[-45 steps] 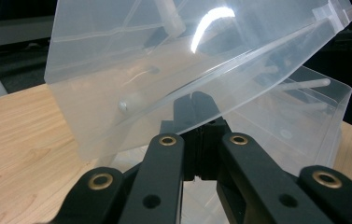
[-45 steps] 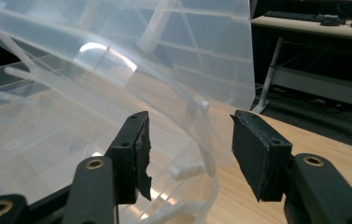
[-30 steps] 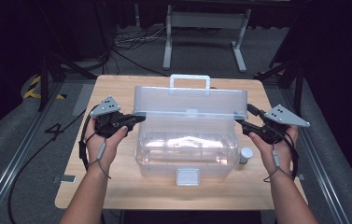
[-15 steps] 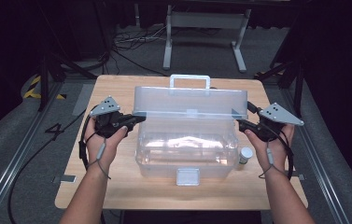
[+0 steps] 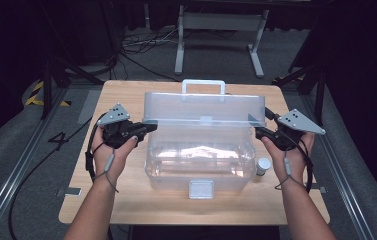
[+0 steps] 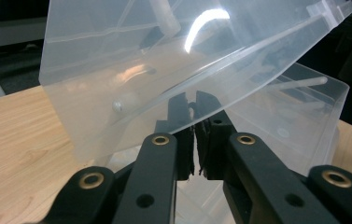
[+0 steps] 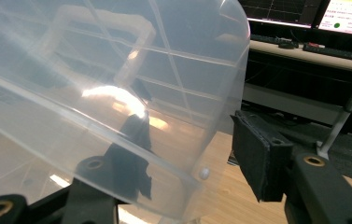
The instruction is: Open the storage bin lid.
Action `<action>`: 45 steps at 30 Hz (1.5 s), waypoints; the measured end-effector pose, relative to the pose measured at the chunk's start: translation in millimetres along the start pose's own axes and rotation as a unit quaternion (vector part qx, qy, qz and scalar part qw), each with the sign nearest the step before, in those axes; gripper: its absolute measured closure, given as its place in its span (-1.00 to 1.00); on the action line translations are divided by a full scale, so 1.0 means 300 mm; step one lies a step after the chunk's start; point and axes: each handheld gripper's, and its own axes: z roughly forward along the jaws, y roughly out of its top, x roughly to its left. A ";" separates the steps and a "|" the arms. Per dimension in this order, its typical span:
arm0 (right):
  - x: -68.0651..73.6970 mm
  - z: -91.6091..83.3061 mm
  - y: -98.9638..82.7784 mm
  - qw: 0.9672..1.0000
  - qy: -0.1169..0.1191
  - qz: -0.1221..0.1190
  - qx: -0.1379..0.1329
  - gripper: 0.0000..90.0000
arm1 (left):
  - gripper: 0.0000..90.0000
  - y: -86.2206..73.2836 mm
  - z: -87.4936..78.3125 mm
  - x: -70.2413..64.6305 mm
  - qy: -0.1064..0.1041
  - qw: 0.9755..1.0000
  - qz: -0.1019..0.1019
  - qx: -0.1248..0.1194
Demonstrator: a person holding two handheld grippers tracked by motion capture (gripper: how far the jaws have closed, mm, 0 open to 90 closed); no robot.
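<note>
small cylinder (image 5: 263,166) half hidden behind box (image 5: 201,165), contents blurred

A large digit "4" (image 5: 59,140) stands on the grey floor left of the table (image 5: 126,95) (dark strokes, seen from above). Monitor screens (image 7: 346,16) in the right gripper view carry text too small to read.

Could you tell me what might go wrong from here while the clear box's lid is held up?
1. The left gripper jaws, nearly shut with the lid rim at their tips, have just been opening; the lid may slip and drop onto the box.
2. The right gripper jaws straddle the lid's corner and have just been closing, but the outer pad stands off, so that side may be unsupported.
3. The small jar beside the box, near the right hand, could get knocked.
</note>
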 end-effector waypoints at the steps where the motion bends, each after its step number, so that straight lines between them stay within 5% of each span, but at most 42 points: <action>1: -0.001 0.000 0.001 1.000 -0.001 -0.001 0.000 0.08 | 0.87 0.000 0.001 -0.002 0.002 1.000 0.003 0.003; 12: 0.001 0.008 0.009 1.000 -0.008 -0.012 -0.002 0.12 | 0.71 -0.008 -0.005 -0.013 0.013 1.000 0.012 0.007; 40: 0.008 0.039 0.037 0.997 -0.061 -0.032 -0.024 0.31 | 0.49 -0.046 -0.100 0.024 0.054 0.998 -0.021 0.010; 45: 0.001 0.042 0.040 0.998 -0.063 -0.022 -0.020 0.42 | 0.48 -0.054 -0.110 0.036 0.055 0.998 -0.027 0.014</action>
